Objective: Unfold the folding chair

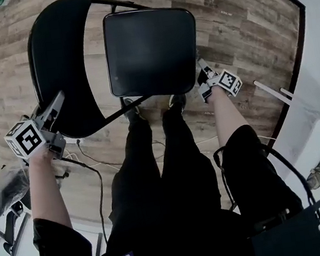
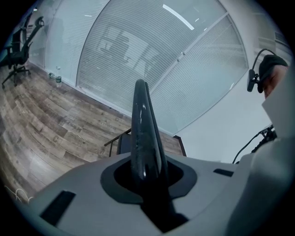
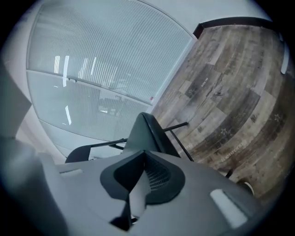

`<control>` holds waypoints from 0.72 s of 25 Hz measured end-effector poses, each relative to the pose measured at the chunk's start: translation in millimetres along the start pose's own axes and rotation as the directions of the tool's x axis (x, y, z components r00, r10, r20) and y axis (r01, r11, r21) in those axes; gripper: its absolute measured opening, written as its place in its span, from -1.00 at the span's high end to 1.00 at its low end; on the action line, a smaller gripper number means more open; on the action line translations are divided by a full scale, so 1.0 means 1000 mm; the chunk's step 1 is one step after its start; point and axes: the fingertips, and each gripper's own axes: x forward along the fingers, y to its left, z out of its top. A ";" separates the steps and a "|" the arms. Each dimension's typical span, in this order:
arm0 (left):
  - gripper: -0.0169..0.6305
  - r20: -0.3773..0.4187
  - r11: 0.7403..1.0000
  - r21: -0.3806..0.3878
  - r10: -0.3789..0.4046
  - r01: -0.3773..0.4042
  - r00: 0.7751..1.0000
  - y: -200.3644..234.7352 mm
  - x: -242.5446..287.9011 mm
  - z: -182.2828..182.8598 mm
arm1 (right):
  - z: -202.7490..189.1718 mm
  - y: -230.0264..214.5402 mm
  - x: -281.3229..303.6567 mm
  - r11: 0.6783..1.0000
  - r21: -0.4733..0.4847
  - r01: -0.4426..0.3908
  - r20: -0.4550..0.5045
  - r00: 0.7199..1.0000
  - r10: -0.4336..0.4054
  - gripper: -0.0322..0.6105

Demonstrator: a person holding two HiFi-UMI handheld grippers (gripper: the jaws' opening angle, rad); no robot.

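Note:
A black folding chair stands on the wood floor before me. In the head view its square seat lies roughly flat, with the curved backrest to its left. My left gripper is shut on the backrest's rim. In the left gripper view that dark rim rises up from between the jaws. My right gripper is at the seat's near right corner, shut, with nothing visible between its pads. In the right gripper view the seat's edge sits just beyond the closed tips; I cannot tell whether they touch.
My legs and shoes stand right behind the seat. Cables trail on the floor at the left. A white wall with dark baseboard curves along the right. A glass wall with blinds lies ahead, and an office chair stands far left.

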 end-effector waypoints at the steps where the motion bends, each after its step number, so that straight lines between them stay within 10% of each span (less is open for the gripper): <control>1: 0.73 0.003 1.000 -0.013 -0.020 0.020 1.000 -0.001 -0.001 0.000 | 0.001 0.014 -0.008 1.000 0.002 -0.006 0.007 1.000 0.006 0.90; 10: 0.52 0.030 0.987 -0.101 -0.125 0.127 0.992 -0.007 -0.006 0.008 | -0.018 0.131 -0.105 1.000 -0.031 0.000 -0.016 1.000 -0.001 0.89; 18: 0.48 0.118 0.998 -0.057 -0.032 0.039 0.992 0.000 -0.040 0.007 | -0.088 0.212 -0.185 0.996 -0.092 -0.001 -0.105 0.994 -0.009 0.89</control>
